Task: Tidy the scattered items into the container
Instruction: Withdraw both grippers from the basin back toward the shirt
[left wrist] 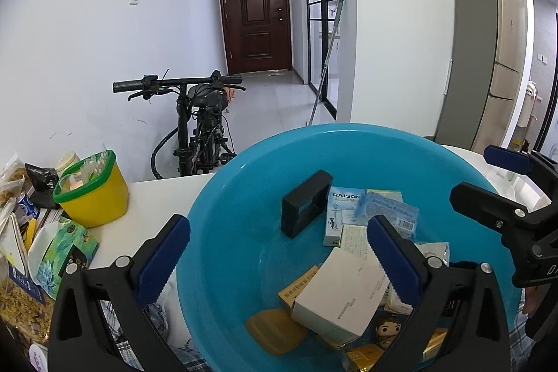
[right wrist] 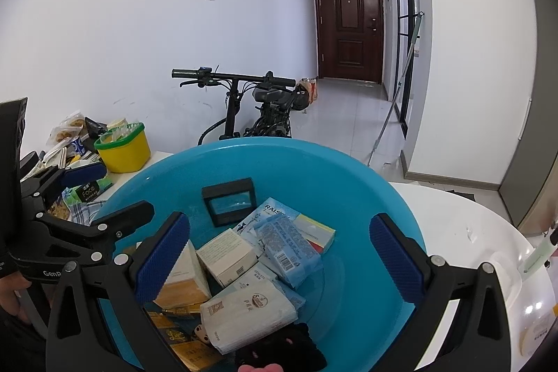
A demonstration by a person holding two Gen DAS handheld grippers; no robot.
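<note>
A blue plastic basin (left wrist: pixel 244 197) (right wrist: pixel 331 169) sits on the white table and holds several items: a black square frame (left wrist: pixel 305 203) (right wrist: pixel 228 201), a RAISON box (left wrist: pixel 340 215), white cartons (left wrist: pixel 340 295) (right wrist: pixel 226 255), a tissue pack (right wrist: pixel 247 312), a blue wipes pack (right wrist: pixel 289 251) and orange boxes. My left gripper (left wrist: pixel 279 258) is open and empty over the basin's left side. My right gripper (right wrist: pixel 280 257) is open and empty above the basin's middle; it also shows in the left wrist view (left wrist: pixel 495 183).
A yellow tub with a green rim (left wrist: pixel 92 190) (right wrist: pixel 123 145) and snack bags (left wrist: pixel 52 253) crowd the table's left end. A bicycle (left wrist: pixel 198 124) stands behind the table. Clear plastic containers (right wrist: pixel 530 302) lie at the right. A mop (left wrist: pixel 326 58) leans on the glass door.
</note>
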